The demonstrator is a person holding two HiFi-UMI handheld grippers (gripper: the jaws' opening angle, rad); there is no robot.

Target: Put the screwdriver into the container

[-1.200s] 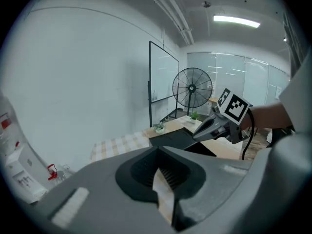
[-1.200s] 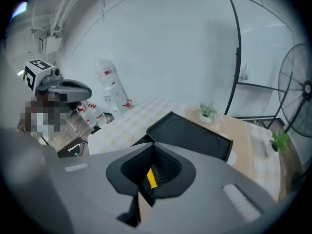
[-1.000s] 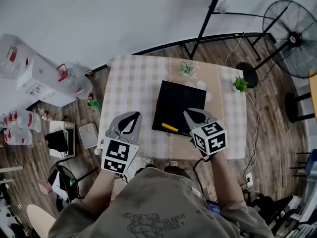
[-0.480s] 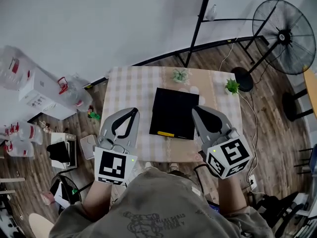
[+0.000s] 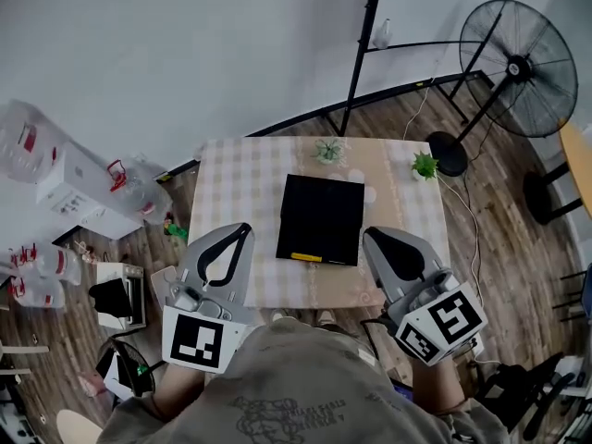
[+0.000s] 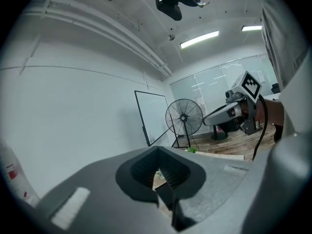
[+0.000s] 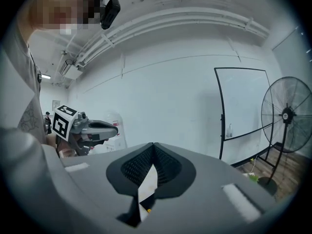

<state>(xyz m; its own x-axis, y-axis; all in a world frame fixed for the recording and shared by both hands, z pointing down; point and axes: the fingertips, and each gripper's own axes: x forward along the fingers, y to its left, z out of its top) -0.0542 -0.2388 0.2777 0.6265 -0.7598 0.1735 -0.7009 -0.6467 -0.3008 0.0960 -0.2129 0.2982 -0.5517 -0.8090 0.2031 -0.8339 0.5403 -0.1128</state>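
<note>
Holding both grippers low against the body, short of the table (image 5: pixel 231 188), neither one over the container (image 5: pixel 319 206). Left gripper (image 5: pixel 243 228): jaws pressed together at the tips, nothing between them, only the hollow behind; points up and outward toward wall and fan (image 5: pixel 518 54), not at the work. Right gripper (image 5: pixel 369 234): same, tips touching, pinching nothing, also aimed above the table. Screwdriver (image 5: pixel 306 257): yellow handle, lies flat along the near edge of the black container, apparently inside the rim, though the head view cannot settle whether fully in or resting on the lip. Apart from both grippers, touched by neither. Reads as task done or nearly so: tool in place, grippers parked clear so nothing knocks it. Container sits mid-table, roughly square to the near edge, probably so either gripper reaches it. Two small plants (image 5: pixel 327 149) at the far side, well apart from the container, out of the way. Clutter on the floor left of the table, not involved. If the screwdriver does rest on the lip, would take a nudge inward with closed tips; risk there is rolling it off the near rim toward the table edge. Otherwise nothing left to do.
</note>
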